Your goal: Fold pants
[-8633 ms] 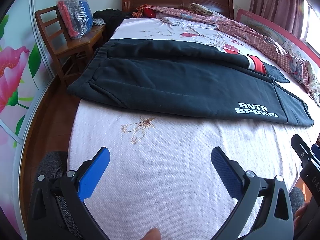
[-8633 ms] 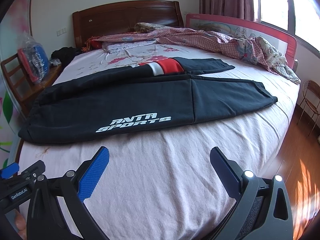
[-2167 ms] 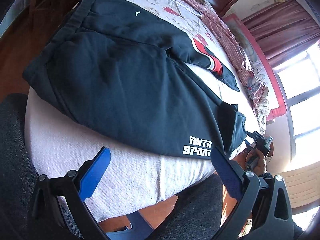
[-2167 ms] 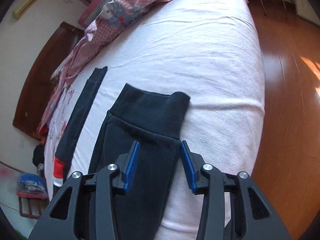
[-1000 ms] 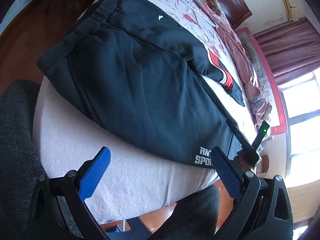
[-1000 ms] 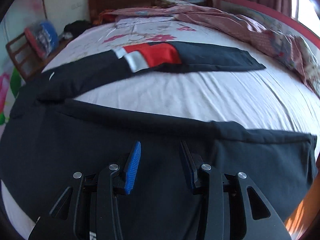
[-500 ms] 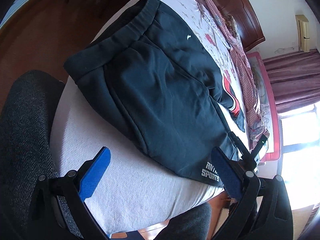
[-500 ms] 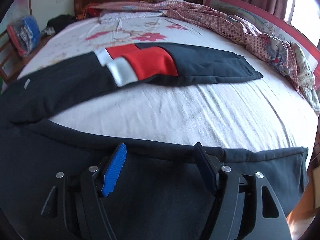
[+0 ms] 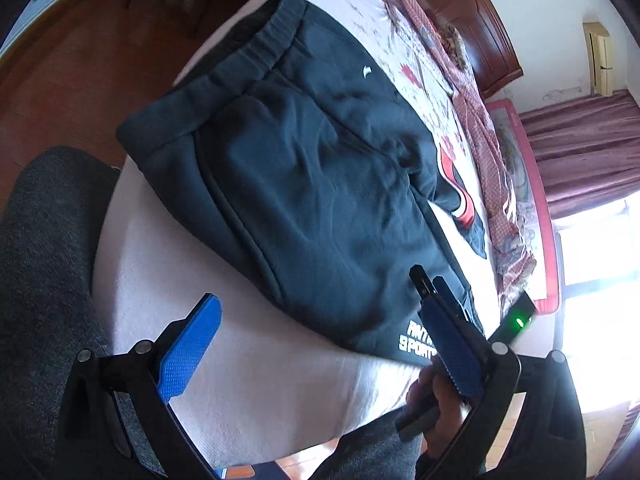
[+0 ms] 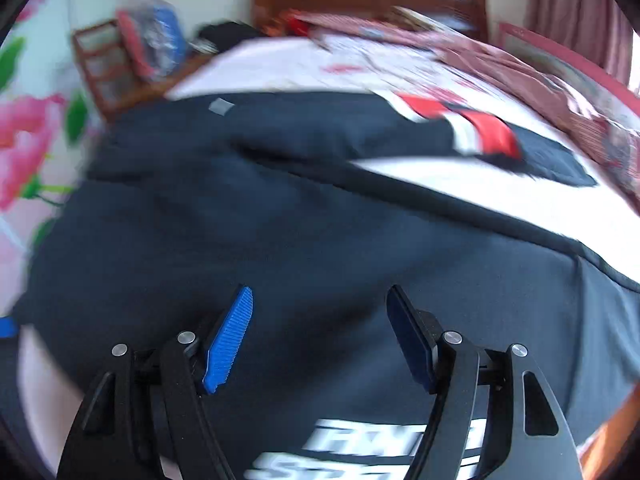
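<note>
Matt fleecy cloth pants (image 9: 304,184) (soft-looking); glossy wooden headboard (image 9: 484,40).

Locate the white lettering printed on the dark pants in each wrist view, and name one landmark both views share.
Left wrist view: the white lettering sits lower right, at the near edge of the pants, partly hidden behind the left gripper's right finger.
Right wrist view: the lettering is at bottom centre, blurred, below the open fingers.
Shared landmark: the red and white band on the far pant leg.
</note>
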`<action>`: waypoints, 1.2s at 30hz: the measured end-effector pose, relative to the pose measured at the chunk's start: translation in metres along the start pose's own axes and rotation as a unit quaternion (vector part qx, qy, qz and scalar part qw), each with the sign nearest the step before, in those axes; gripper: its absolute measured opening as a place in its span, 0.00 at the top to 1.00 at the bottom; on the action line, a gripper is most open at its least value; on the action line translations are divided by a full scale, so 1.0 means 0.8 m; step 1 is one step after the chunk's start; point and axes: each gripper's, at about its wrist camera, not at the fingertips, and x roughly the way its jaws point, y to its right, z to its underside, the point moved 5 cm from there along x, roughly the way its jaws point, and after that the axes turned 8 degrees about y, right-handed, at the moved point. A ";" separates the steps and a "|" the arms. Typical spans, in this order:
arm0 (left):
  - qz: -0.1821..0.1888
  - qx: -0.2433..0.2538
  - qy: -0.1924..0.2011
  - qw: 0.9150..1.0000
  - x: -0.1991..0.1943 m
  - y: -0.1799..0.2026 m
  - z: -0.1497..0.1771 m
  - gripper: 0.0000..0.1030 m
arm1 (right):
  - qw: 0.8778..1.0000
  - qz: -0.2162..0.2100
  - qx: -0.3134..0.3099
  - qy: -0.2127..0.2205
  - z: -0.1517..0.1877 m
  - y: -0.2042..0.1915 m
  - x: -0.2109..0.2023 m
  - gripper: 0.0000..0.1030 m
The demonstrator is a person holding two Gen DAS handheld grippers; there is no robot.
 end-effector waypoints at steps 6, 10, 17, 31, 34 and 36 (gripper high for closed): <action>0.008 -0.009 0.005 1.000 -0.005 0.000 -0.006 0.02 | 0.997 -0.061 -0.047 -0.023 0.002 -0.084 0.030 0.33; 0.005 -0.002 0.017 1.000 -0.013 -0.003 -0.012 0.02 | 0.994 -0.020 0.110 0.009 -0.018 0.035 -0.018 0.33; 0.005 0.009 0.026 1.000 -0.006 0.006 -0.020 0.02 | 0.928 0.264 0.261 -0.023 0.061 0.378 -0.109 0.33; -0.027 0.179 0.109 0.977 -0.028 0.038 -0.157 0.02 | 0.882 0.322 0.339 -0.061 0.095 0.481 -0.080 0.26; -0.064 0.329 0.138 0.932 -0.008 0.047 -0.235 0.02 | 0.894 0.293 0.338 -0.037 0.084 0.446 -0.100 0.26; -0.081 0.385 0.129 0.910 0.015 0.047 -0.270 0.02 | 0.904 0.266 0.332 -0.044 0.078 0.414 -0.103 0.26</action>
